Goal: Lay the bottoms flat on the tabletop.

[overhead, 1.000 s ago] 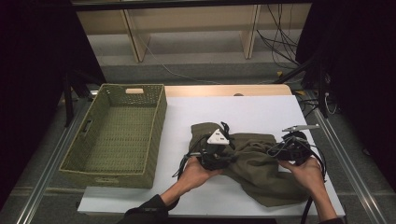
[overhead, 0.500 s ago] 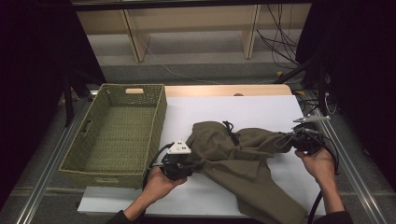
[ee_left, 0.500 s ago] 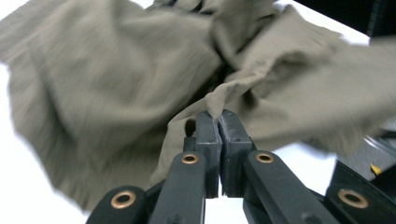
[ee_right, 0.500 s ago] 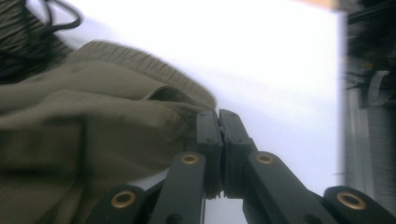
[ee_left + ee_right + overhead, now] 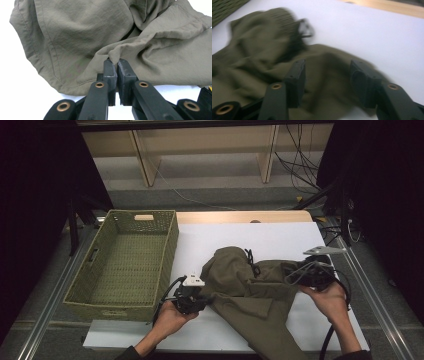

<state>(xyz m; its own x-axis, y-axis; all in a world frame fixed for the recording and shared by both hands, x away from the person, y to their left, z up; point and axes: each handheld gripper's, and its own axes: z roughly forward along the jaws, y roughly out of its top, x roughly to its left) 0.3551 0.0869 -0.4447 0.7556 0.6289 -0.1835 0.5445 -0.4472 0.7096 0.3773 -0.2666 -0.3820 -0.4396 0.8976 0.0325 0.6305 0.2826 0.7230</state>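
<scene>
The olive garment is pinched in my left claw: its jaws are pressed together on a fold of the cloth's edge, which bunches up just above the tips. In the high view that left claw sits near the worktop's front edge, just beside the near right corner of the wicker basket, with my left hand behind it. My right claw has just been opening; its jaws now stand spread over the cloth, with fabric lying under and between them but not pressed by the pads. In the high view the right claw is toward the worktop's right edge, my right hand holding it. Between the two claws the garment lies rumpled on the white worktop, right of the middle, one part trailing off the front edge. A dark drawstring lies on its upper part. The basket stands along the worktop's left edge.
</scene>
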